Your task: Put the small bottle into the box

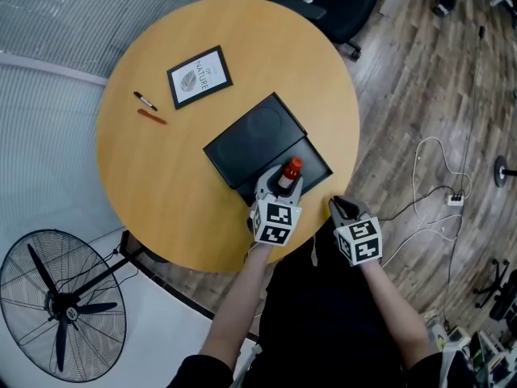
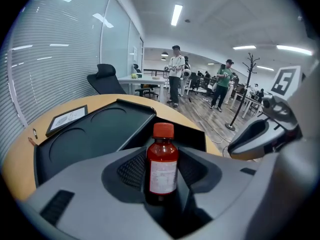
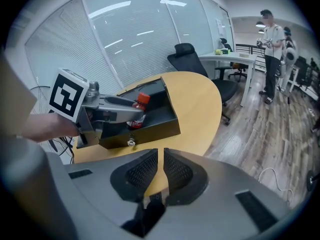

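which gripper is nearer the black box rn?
Left. The left gripper, shut on the small bottle, is at the open tray of the box; the right gripper sits apart from it, near the table edge.

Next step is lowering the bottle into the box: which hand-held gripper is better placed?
Left. The left hand-held gripper holds the small bottle over the open box; the right hand-held gripper is empty, beside the box.

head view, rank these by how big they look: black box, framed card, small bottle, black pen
1. black box
2. framed card
3. small bottle and black pen: similar length. The bottle is partly hidden and nearer the camera, so they stay unranked.
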The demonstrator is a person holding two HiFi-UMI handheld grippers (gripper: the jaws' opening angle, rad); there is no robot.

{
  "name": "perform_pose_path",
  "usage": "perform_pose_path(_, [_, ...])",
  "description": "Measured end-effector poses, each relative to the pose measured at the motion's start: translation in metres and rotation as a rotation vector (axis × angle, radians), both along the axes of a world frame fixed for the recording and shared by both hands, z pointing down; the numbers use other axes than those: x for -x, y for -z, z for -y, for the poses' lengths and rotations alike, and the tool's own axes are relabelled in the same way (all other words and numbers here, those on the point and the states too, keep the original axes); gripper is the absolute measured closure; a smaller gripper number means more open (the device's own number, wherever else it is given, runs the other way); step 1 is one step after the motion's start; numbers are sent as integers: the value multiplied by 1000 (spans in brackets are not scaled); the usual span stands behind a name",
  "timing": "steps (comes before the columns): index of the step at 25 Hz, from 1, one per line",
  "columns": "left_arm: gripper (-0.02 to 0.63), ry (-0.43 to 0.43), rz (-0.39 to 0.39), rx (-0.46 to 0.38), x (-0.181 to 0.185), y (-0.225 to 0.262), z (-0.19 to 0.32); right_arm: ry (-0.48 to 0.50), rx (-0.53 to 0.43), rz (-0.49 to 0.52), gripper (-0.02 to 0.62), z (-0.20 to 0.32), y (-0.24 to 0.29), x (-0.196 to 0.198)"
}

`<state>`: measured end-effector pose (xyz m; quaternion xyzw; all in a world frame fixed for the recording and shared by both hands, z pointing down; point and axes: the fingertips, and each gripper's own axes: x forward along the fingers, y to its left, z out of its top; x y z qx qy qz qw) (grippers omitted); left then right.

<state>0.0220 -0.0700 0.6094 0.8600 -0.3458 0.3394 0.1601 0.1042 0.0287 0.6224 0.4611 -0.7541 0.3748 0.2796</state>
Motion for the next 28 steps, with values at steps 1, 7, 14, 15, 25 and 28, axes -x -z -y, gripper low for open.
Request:
perform_pose_path(1, [412,-3,4,1,-1,-1,0,0,0,0,551,0,1,0])
perform_pose_path(7, [436,-9,24,-11,-2,-3,-1,-2,-2,-1,551,-4,1,-3])
perform_pose_path(14, [440,-10,32,-24,-1,-1,-3,4,-10,3,551,-5,3,0])
perform_pose_path(15, [442,-10,31,-30,-2,1,-3,6,-10,3,551,-6,3,0])
perform_pose_path(25, [460,28,-9,-126,14,45,2,39,-33,10,551,-6,7,18])
perform_pose_path(28, [465,53,-23,-154,24,61,2,56,-44,9,549,-6,10,26])
